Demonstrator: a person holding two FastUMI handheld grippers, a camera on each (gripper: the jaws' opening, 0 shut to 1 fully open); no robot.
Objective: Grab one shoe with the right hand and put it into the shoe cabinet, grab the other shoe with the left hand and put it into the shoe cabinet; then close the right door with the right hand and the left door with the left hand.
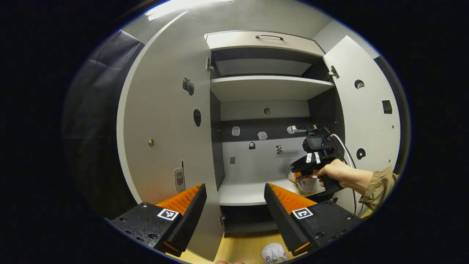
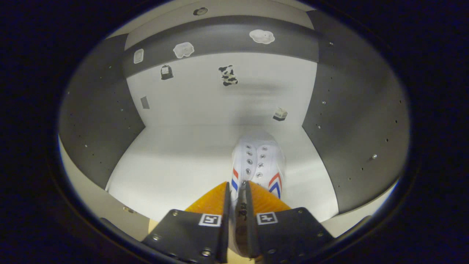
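Observation:
In the right gripper view, a white shoe (image 2: pixel 260 161) with red and blue stripes rests toe-first on the white cabinet shelf (image 2: pixel 176 161). My right gripper (image 2: pixel 237 187) is shut on its heel rim. In the left gripper view, a hand holds that right gripper (image 1: pixel 301 173) inside the open shoe cabinet, over the shoe (image 1: pixel 307 184) at the right side of the lower shelf (image 1: pixel 242 192). The left gripper (image 1: pixel 234 209) stands open and holds nothing, in front of the cabinet. The other white shoe (image 1: pixel 274 253) lies on the wooden floor below it.
Both cabinet doors stand wide open: the left door (image 1: pixel 165 121) and the right door (image 1: pixel 366 113). An upper shelf (image 1: pixel 267 86) and a drawer with a handle (image 1: pixel 269 37) sit above. Dark side walls (image 2: pixel 351 121) bound the compartment.

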